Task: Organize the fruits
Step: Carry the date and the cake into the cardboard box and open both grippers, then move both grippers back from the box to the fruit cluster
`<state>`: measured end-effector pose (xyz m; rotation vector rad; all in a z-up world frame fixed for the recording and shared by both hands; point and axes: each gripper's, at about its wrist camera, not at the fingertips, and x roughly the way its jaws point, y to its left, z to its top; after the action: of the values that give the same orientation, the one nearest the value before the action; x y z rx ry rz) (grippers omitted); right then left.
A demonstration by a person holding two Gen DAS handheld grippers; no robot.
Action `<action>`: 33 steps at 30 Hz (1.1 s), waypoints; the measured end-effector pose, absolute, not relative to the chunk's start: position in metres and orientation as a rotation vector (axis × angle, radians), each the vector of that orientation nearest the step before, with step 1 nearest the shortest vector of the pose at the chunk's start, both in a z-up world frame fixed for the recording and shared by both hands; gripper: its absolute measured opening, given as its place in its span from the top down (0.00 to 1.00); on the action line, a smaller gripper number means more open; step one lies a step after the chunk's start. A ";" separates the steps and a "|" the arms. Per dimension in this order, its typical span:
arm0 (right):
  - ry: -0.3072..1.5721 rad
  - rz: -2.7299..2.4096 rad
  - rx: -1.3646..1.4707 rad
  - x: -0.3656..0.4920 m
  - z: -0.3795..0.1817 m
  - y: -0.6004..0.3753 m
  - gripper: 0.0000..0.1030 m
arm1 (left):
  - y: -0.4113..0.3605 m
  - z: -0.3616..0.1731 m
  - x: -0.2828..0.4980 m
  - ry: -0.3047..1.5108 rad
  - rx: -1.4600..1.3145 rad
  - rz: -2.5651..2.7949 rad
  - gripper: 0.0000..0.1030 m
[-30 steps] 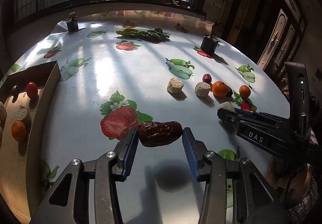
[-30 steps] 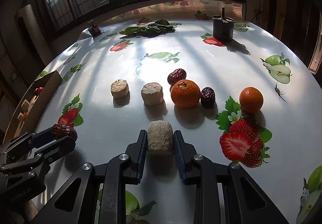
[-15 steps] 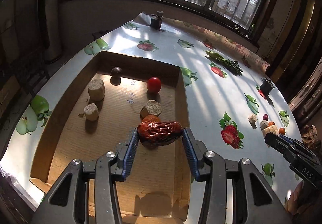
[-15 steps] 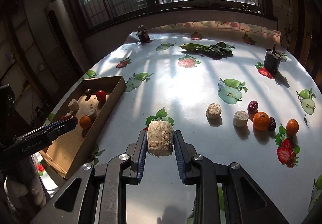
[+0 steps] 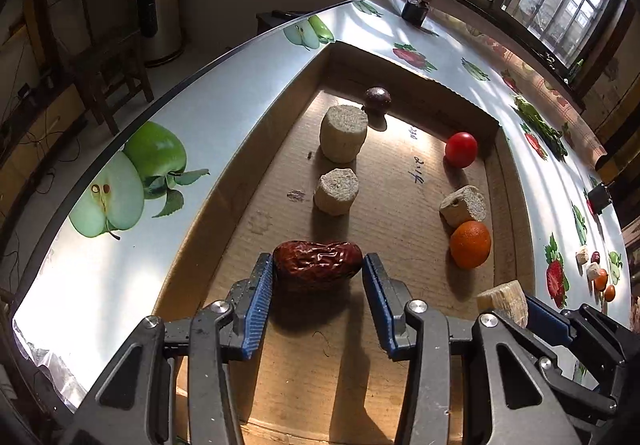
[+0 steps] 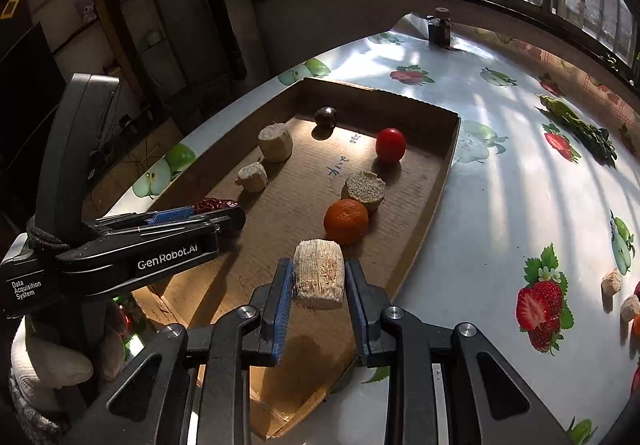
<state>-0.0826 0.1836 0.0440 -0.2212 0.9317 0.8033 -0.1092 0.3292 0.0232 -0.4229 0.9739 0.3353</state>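
Observation:
My left gripper (image 5: pixel 318 275) is shut on a wrinkled red date (image 5: pixel 318 269), held over the near end of the shallow cardboard box (image 5: pixel 240 173). From the right wrist view the left gripper (image 6: pixel 218 211) and its date (image 6: pixel 214 204) show over the box's left side. My right gripper (image 6: pixel 318 281) is shut on a pale beige cylinder piece (image 6: pixel 319 273), above the box's (image 6: pixel 448 161) near right part; the same piece (image 5: pixel 504 303) shows at the lower right of the left wrist view. Inside the box lie an orange (image 6: pixel 346 221), a red tomato (image 6: pixel 390 145), a dark round fruit (image 6: pixel 325 116) and three beige pieces.
The table wears a white cloth printed with fruit (image 6: pixel 500 185). More beige pieces and small fruits (image 5: pixel 596 271) lie far right on the table. A dark bottle (image 6: pixel 439 27) stands at the far edge, green leaves (image 6: pixel 580 129) beyond. A gloved hand (image 6: pixel 48 365) holds the left gripper.
Both grippers have swept left from the open table to above the cardboard box, each still carrying its item. The box now fills both views.

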 end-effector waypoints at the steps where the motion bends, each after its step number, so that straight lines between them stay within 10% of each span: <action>1: 0.944 0.801 -0.227 -0.082 0.040 0.188 0.72 | 0.330 0.023 -0.108 0.974 -0.426 0.335 0.57; 11: 0.944 0.786 -0.263 -0.075 0.026 0.200 0.70 | 0.335 0.035 -0.114 0.912 -0.470 0.328 0.57; 15: 0.895 0.781 -0.192 -0.079 0.042 0.188 0.47 | 0.329 0.053 -0.122 0.862 -0.472 0.313 0.55; 33: 0.833 0.610 0.220 -0.092 0.063 0.039 0.43 | 0.208 0.108 -0.125 0.777 -0.277 0.106 0.41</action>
<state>-0.0917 0.0393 0.0633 0.2202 0.8334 0.6104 -0.1245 0.2076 0.1076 -0.2770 0.7773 0.1060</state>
